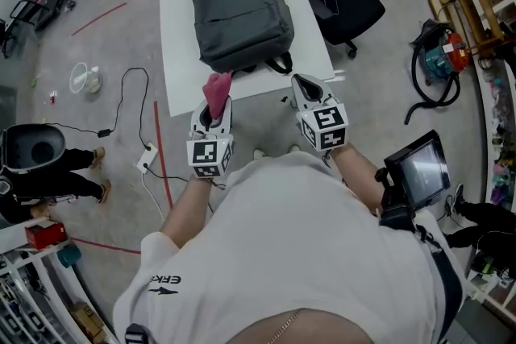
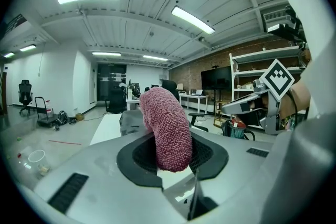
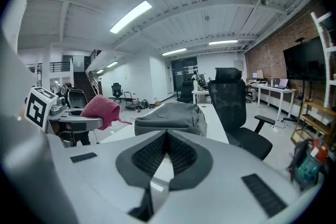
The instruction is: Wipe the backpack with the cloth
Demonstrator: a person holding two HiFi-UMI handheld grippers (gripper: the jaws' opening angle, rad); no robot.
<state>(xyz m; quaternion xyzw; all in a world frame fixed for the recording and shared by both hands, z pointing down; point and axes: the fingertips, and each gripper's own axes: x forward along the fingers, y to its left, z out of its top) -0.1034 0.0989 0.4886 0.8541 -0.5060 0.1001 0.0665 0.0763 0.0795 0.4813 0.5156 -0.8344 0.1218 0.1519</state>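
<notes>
Two grippers are hovering at the near edge of the table (image 1: 181,60), where the backpack (image 1: 242,16) is lying at about 12 o'clock from the left gripper (image 1: 214,110) and 11 o'clock from the right gripper (image 1: 305,86), its long axis running away from the person. The left gripper is clamping the cloth (image 1: 216,89), which is flopping over its jaws, and looks nearer for the wipe. The right gripper is showing its jaws pressed together on nothing (the bag's far side is hidden).

Recorded: pinkish-red cloth (image 2: 165,128); plain dark grey backpack (image 1: 240,16); white table (image 1: 179,52); black chair (image 1: 347,4); black-and-white square markers on white left gripper (image 1: 215,105), right gripper (image 1: 303,82).
</notes>
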